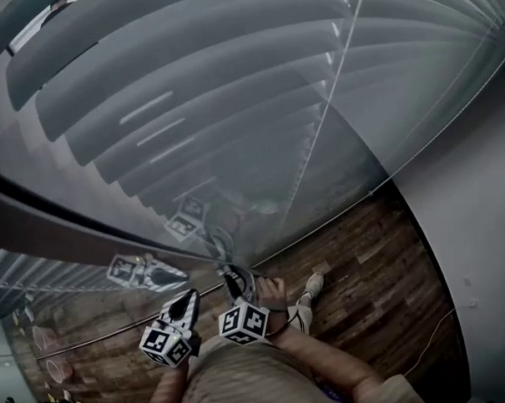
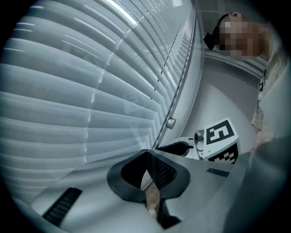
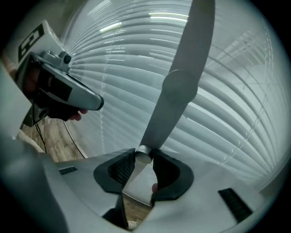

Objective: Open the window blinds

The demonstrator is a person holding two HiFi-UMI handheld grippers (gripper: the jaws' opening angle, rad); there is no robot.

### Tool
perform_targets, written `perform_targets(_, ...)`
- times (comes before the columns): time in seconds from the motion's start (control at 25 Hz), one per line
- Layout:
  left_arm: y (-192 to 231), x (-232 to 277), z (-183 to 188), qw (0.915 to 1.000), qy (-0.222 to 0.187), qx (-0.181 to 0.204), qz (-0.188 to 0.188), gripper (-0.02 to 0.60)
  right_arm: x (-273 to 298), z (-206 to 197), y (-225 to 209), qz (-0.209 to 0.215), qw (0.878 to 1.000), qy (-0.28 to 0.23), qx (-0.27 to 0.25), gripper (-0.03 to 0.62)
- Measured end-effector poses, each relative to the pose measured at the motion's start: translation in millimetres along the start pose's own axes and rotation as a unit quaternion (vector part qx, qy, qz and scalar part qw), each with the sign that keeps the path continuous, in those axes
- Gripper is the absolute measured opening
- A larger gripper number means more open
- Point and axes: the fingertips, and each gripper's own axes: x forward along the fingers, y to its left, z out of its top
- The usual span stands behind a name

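Grey horizontal window blinds (image 1: 189, 91) fill the upper part of the head view, and both gripper views face their slats (image 2: 68, 104) (image 3: 223, 113). A slim grey tilt wand (image 3: 175, 95) hangs in front of the slats. Its metal end cap sits between the pads of my right gripper (image 3: 142, 157), which is shut on it. The same wand (image 2: 182, 77) runs down towards the right gripper (image 2: 175, 148) in the left gripper view. My left gripper (image 2: 146, 157) is just left of it, shut, with nothing between its pads. Both grippers (image 1: 186, 304) (image 1: 235, 281) are low in the head view.
Below the blinds lies a wooden floor (image 1: 364, 267), with a white wall (image 1: 479, 228) on the right. The person's shoe (image 1: 313, 283) stands close under the right gripper. A thin cable (image 1: 426, 339) runs along the wall's foot. The glass mirrors the marker cubes (image 1: 190, 216).
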Motion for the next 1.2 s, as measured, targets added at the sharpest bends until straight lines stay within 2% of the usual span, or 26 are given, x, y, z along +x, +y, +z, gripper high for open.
perform_targets(0.12, -5, 1, 2, 1.0, 0.006, 0.004, -0.002, 0.015, -4, 1, -2, 0.018, 0.999, -0.032, 0.034, 0.127)
perform_targets(0.2, -12, 3, 4, 0.9999, 0.008, 0.005, -0.003, 0.015, -9, -8, -5, 0.058, 0.992, -0.047, 0.098, 0.129)
perform_targets(0.24, -16, 4, 4, 0.9999, 0.009, 0.006, -0.004, 0.015, -13, -14, -7, 0.087, 0.984, -0.054, 0.148, 0.134)
perform_targets(0.28, -19, 5, 4, 0.9999, 0.011, 0.007, -0.005, 0.015, -15, -19, -8, 0.118, 0.97, -0.064, 0.204, 0.149)
perform_targets(0.36, -22, 5, 2, 0.9999, 0.013, 0.007, -0.007, 0.014, -18, -21, -4, 0.182, 0.933, -0.083, 0.298, 0.175)
perform_targets(0.44, -19, 4, 2, 0.9999, 0.014, 0.002, -0.009, 0.014, -16, -17, 3, 0.23, 0.905, -0.09, 0.346, 0.179)
perform_targets(0.48, -17, 3, 2, 0.9999, 0.014, -0.002, -0.01, 0.014, -14, -16, 4, 0.238, 0.898, -0.09, 0.36, 0.179)
perform_targets(0.56, -16, 3, 3, 0.9999, 0.014, -0.003, -0.01, 0.015, -10, -17, 0, 0.228, 0.89, -0.089, 0.385, 0.173)
perform_targets(0.6, -16, 3, 3, 0.9999, 0.014, -0.001, -0.01, 0.015, -9, -19, -4, 0.218, 0.885, -0.088, 0.402, 0.143)
perform_targets(0.68, -18, 3, 2, 0.9998, 0.015, 0.001, -0.012, 0.015, -9, -26, -12, 0.203, 0.876, -0.085, 0.429, 0.042)
perform_targets(0.76, -19, 2, 1, 0.9998, 0.016, 0.001, -0.012, 0.015, -10, -26, -13, 0.202, 0.879, -0.09, 0.422, 0.023)
perform_targets(0.84, -18, 1, 0, 0.9998, 0.017, 0.001, -0.012, 0.014, -12, -19, -8, 0.213, 0.884, -0.102, 0.403, 0.046)
perform_targets(0.92, -17, 1, -2, 0.9998, 0.017, 0.002, -0.011, 0.015, -11, -14, -2, 0.233, 0.877, -0.105, 0.407, 0.163)
perform_targets(1.0, -17, 1, -2, 0.9998, 0.017, 0.003, -0.011, 0.014, -8, -15, 0, 0.232, 0.872, -0.092, 0.421, 0.167)
perform_targets(1.04, -17, 1, -2, 0.9998, 0.017, 0.004, -0.011, 0.014, -6, -16, -1, 0.225, 0.872, -0.084, 0.426, 0.139)
perform_targets(1.08, -18, 2, -1, 0.9998, 0.017, 0.005, -0.011, 0.014, -6, -18, -3, 0.215, 0.878, -0.076, 0.421, 0.124)
perform_targets(1.12, -19, 2, 0, 0.9998, 0.017, 0.007, -0.01, 0.014, -6, -20, -5, 0.196, 0.894, -0.065, 0.397, 0.118)
perform_targets(1.16, -20, 2, 1, 0.9998, 0.017, 0.009, -0.01, 0.015, -7, -22, -7, 0.164, 0.923, -0.051, 0.345, 0.104)
perform_targets(1.2, -20, 2, 1, 0.9998, 0.017, 0.01, -0.009, 0.015, -8, -25, -9, 0.12, 0.956, -0.032, 0.266, 0.058)
